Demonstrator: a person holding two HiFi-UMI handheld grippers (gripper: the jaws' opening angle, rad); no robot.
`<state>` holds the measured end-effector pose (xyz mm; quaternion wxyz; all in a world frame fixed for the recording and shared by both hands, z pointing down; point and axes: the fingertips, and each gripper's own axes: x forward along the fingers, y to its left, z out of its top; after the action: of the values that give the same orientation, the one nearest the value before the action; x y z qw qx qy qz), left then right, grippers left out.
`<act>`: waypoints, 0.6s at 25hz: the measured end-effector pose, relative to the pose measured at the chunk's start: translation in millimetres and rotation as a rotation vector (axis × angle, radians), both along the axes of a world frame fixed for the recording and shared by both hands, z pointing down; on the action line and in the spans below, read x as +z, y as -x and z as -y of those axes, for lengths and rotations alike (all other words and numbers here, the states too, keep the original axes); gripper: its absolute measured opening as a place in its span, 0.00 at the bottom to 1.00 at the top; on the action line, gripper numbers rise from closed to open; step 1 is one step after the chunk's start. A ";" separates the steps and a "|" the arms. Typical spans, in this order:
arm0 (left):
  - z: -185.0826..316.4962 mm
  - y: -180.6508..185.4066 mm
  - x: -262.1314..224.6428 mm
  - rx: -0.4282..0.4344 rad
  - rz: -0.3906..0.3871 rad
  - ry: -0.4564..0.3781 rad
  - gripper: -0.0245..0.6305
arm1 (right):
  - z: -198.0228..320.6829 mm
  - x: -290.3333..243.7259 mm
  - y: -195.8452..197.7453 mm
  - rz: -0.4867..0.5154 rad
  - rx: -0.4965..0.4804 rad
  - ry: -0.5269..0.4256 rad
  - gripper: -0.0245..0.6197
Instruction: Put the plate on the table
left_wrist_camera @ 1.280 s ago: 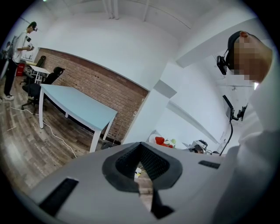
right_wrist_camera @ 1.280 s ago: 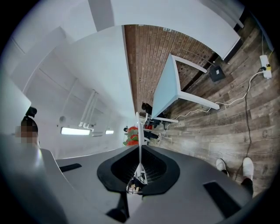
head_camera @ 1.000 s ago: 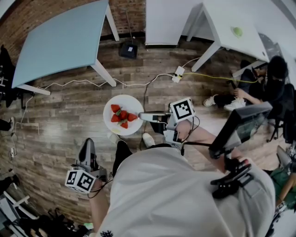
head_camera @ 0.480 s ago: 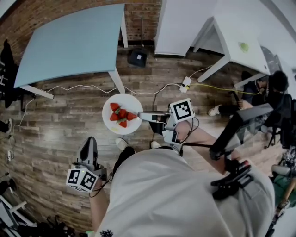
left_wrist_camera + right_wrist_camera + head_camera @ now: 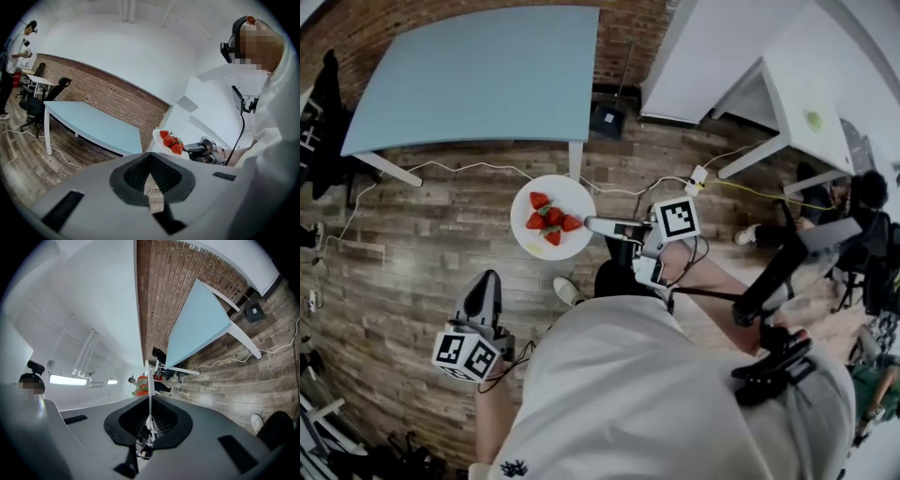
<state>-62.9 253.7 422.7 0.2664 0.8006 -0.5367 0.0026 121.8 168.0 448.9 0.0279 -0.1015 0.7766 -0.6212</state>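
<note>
The plate (image 5: 567, 192), with strawberries (image 5: 551, 218) on it, hangs above the wooden floor (image 5: 422, 244). The right hand-held gripper (image 5: 592, 224) has its jaws closed on the rim. Since a second ago the blue tabletop (image 5: 478, 75) has come much nearer to the plate, so we judge the carrying almost finished and the setting down not yet begun. The left hand-held gripper (image 5: 484, 298) is closed and empty. Only the right gripper view shows the rim edge-on between the pads. Only the head view shows the fruit from above.
</note>
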 end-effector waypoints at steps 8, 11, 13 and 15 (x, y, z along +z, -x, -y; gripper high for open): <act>-5.9 69.4 -7.3 -0.109 -0.040 -0.046 0.04 | 25.0 -3.9 68.0 -0.042 -0.047 0.015 0.06; -7.7 94.5 0.1 -0.178 -0.060 -0.030 0.04 | 41.8 -5.8 99.6 -0.049 -0.097 0.006 0.06; 0.3 111.7 1.3 -0.205 -0.062 -0.018 0.04 | 57.0 -7.5 121.1 -0.048 -0.122 0.007 0.06; 10.0 123.3 5.5 -0.224 -0.062 -0.022 0.04 | 73.6 -4.0 136.0 -0.045 -0.142 0.004 0.06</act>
<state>-186.2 243.7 428.3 0.2728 0.7381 -0.6143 -0.0578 -14.2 94.4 445.0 -0.0339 -0.0604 0.7811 -0.6205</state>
